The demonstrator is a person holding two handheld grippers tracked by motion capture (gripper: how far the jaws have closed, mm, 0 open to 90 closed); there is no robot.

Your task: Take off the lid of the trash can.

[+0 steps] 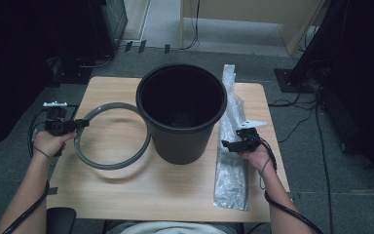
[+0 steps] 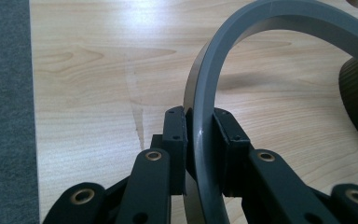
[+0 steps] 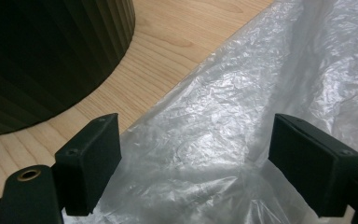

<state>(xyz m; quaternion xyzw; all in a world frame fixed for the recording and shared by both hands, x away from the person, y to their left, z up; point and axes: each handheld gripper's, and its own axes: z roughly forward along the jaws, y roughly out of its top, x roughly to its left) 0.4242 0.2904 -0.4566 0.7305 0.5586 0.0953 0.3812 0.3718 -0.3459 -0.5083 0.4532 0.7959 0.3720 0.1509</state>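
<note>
A dark ribbed waste bin [image 1: 181, 113] stands upright in the middle of the wooden table [image 1: 126, 185], its wall [image 3: 42, 56] close by in the right gripper view. A grey plastic ring [image 1: 112, 163] lies to the bin's left and leans against it. My left gripper [image 1: 79, 124] is shut on the ring's left rim [image 2: 203, 135], one jaw on each side of the band. A clear folded plastic bag [image 1: 231, 170] lies in a long strip to the right of the bin. My right gripper [image 1: 226, 145] hangs open just over the bag [image 3: 223, 121], jaws wide apart.
The table's left edge and grey carpet [image 2: 4, 112] lie close to my left gripper. Cables [image 1: 297, 124] run over the floor to the right. A pale wooden cabinet [image 1: 253, 19] and dark equipment stand beyond the table.
</note>
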